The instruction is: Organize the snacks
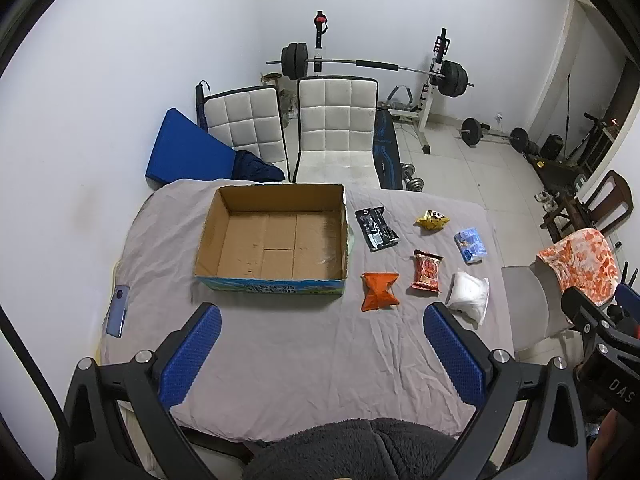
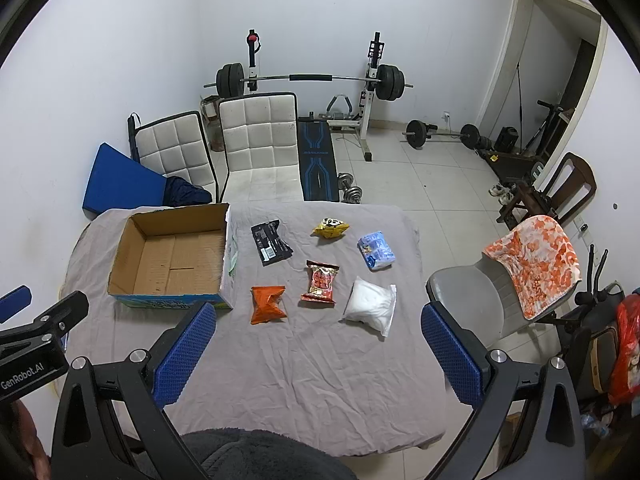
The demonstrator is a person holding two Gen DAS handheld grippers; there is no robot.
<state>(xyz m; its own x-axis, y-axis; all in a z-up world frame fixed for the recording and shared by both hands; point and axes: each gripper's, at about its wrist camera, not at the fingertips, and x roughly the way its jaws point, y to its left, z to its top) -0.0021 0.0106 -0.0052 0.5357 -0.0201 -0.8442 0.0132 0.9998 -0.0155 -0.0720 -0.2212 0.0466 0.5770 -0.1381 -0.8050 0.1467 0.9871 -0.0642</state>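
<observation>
An empty cardboard box stands open on the left of the grey-clothed table. To its right lie several snack packets: black, yellow, blue-white, red, orange and white. My left gripper hangs open above the near table, empty. My right gripper is open too, high above the near right edge, holding nothing.
A phone lies at the table's left edge. Two white chairs stand behind the table, with a weight bench and barbell rack beyond. A grey chair with an orange towel sits to the right. Dark fleece shows at the near edge.
</observation>
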